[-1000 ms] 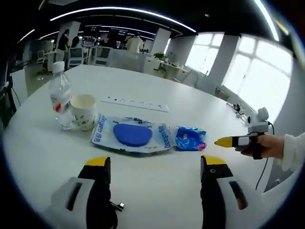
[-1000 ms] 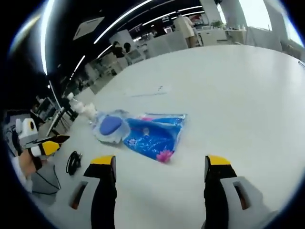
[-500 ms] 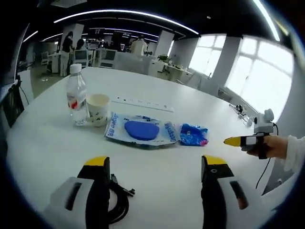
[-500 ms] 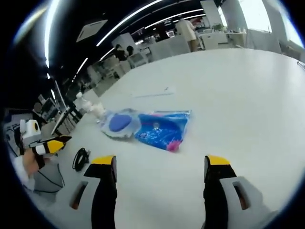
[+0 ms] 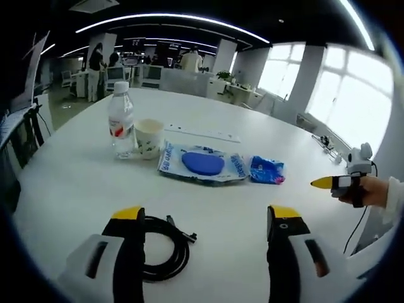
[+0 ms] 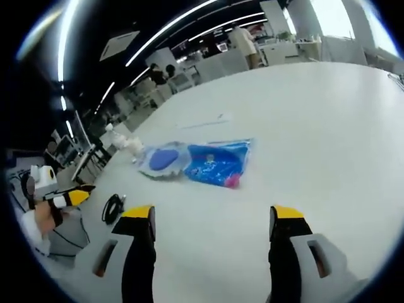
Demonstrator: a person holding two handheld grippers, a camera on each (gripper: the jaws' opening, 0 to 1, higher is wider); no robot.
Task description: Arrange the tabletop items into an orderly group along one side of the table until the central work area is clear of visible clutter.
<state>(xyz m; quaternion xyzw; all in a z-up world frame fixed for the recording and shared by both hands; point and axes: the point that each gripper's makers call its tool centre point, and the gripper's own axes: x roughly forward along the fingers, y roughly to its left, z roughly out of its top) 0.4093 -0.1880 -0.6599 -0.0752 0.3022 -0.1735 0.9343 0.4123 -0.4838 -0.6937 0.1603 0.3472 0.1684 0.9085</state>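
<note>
Both hand-held grippers, left [image 5: 205, 218] and right [image 6: 208, 218], are held open and empty. A black cable [image 5: 165, 252] is seen near the tabletop [image 5: 76, 189] edge.

Open-plan office. Big white round table [image 5: 76, 183] stood in front. Large bright windows [image 5: 344, 101] ran along one side, white columns [image 5: 249, 66] between them. Dark ceiling carried long curved light strips [image 5: 170, 16]. Desks and chairs [image 5: 136, 72] sat far back, with people [image 5: 98, 60] standing there.
</note>
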